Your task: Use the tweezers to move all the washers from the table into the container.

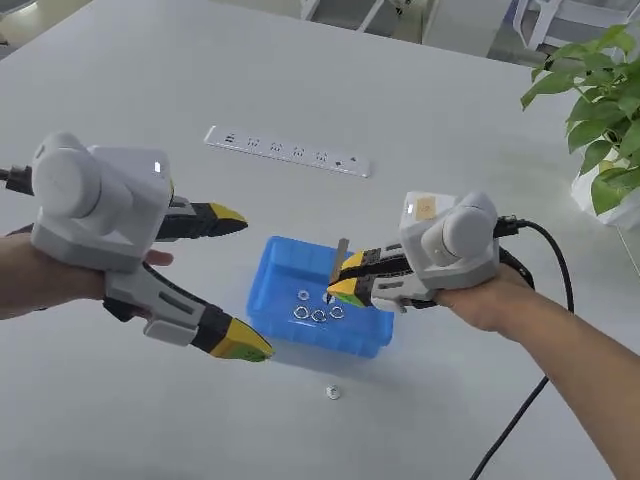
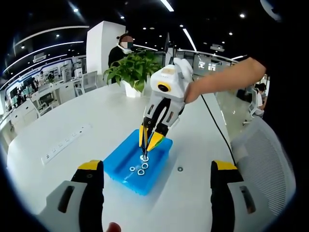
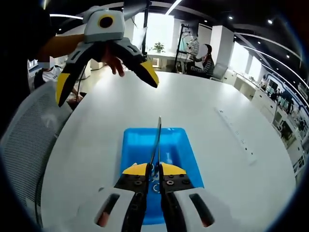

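Bright blue container (image 1: 280, 260) on a pale grey table (image 1: 150, 80), silver washers (image 1: 318, 315) glinting inside. Left gripper (image 1: 245, 285) and right gripper (image 1: 345, 280): light grey bodies, black jaws, yellow tips. Silver tweezers (image 1: 342, 252), white power strip (image 1: 287, 150), green plant (image 1: 600, 110).

Slight sheen on the smooth blue rectangular plastic container (image 1: 300, 338), and the small silver metal washers (image 1: 318, 315) inside catch the light. The thin grey tweezers (image 1: 342, 252) look like bare metal, though they're too slim to be sure. The pale grey tabletop (image 1: 450, 120) reads matt and smooth, as do the light-grey plastic shells of the left gripper (image 1: 243, 283) and right gripper (image 1: 345, 282).
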Action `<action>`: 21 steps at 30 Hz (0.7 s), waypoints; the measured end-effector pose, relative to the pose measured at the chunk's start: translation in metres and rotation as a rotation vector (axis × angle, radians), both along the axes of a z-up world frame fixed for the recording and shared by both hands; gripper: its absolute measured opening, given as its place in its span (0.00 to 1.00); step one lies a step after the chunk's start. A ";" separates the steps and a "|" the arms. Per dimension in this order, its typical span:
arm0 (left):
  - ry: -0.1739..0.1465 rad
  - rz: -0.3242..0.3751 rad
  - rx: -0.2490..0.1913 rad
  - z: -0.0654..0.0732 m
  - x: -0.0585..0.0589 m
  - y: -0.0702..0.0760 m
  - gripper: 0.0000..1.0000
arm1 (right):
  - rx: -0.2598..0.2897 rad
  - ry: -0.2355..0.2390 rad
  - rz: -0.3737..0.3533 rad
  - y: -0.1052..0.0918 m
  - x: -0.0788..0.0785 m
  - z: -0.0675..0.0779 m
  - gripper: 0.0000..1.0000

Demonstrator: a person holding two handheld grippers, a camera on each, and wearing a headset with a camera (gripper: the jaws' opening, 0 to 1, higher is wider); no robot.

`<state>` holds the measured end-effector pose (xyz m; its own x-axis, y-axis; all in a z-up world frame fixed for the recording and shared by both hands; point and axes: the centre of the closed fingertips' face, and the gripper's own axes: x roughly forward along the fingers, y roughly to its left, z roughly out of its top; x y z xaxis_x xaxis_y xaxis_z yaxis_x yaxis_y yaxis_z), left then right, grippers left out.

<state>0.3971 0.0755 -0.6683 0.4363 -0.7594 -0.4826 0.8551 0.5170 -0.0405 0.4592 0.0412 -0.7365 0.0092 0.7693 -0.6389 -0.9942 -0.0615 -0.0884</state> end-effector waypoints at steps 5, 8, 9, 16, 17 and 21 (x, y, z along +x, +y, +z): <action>0.004 -0.003 -0.006 0.000 0.002 -0.002 0.97 | 0.000 0.004 -0.004 0.001 0.001 -0.009 0.09; 0.005 -0.004 -0.007 -0.001 0.002 -0.003 0.97 | -0.006 0.004 -0.006 0.001 0.003 -0.014 0.09; 0.007 -0.004 -0.007 -0.001 0.002 -0.003 0.97 | -0.009 0.006 -0.007 0.001 0.003 -0.015 0.09; 0.017 -0.006 -0.009 -0.004 0.003 -0.002 0.95 | -0.020 0.008 -0.003 -0.001 0.002 -0.023 0.09; 0.017 -0.008 -0.010 -0.004 0.003 -0.002 0.93 | -0.022 0.014 -0.002 -0.001 0.001 -0.025 0.09; 0.002 -0.031 -0.018 -0.003 0.005 -0.006 0.84 | -0.009 0.017 -0.005 0.000 0.001 -0.024 0.09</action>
<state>0.4023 0.0692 -0.6711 0.4112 -0.7810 -0.4700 0.8706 0.4893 -0.0515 0.4605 0.0407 -0.7601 0.0021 0.7636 -0.6456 -0.9959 -0.0569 -0.0706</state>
